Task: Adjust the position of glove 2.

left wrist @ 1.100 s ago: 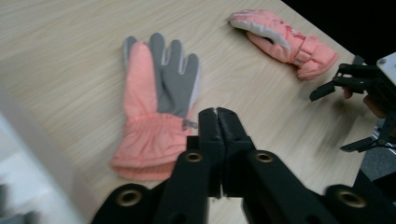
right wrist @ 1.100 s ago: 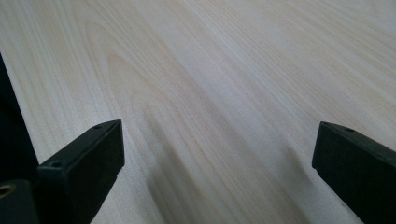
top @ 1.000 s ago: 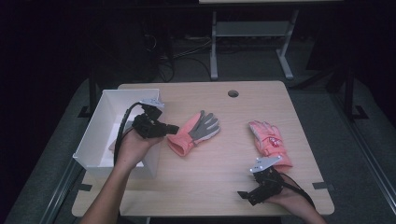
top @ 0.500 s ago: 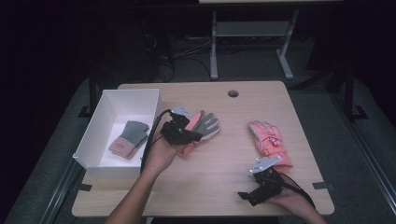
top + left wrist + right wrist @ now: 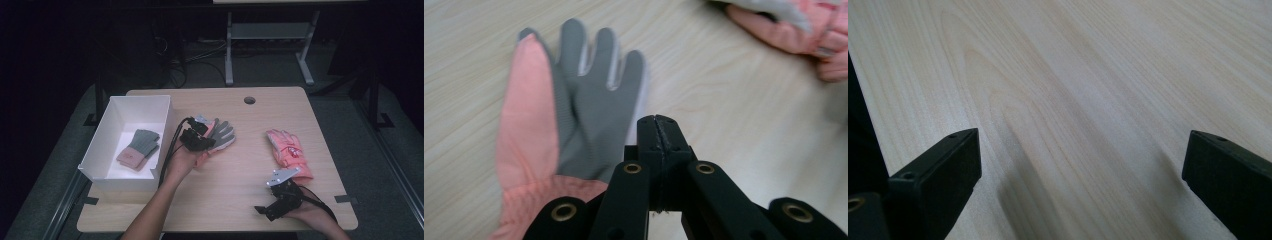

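One glove (image 5: 139, 148) binned in box (image 5: 112, 117); two on bench (image 5: 235, 175). My left tongs (image 5: 658, 122) together, empty, above grey-palmed glove (image 5: 574, 105); right tongs (image 5: 1080, 165) apart, idle.

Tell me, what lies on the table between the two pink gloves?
Nothing: between the grey-palmed glove and the pink glove, the high view shows bare wooden table.

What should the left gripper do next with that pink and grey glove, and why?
Probably open its jaws. The left gripper hangs shut just beside the glove, which lies flat on the table with nothing between the jaws. One glove already lies in the white box, so this one likely goes there too.
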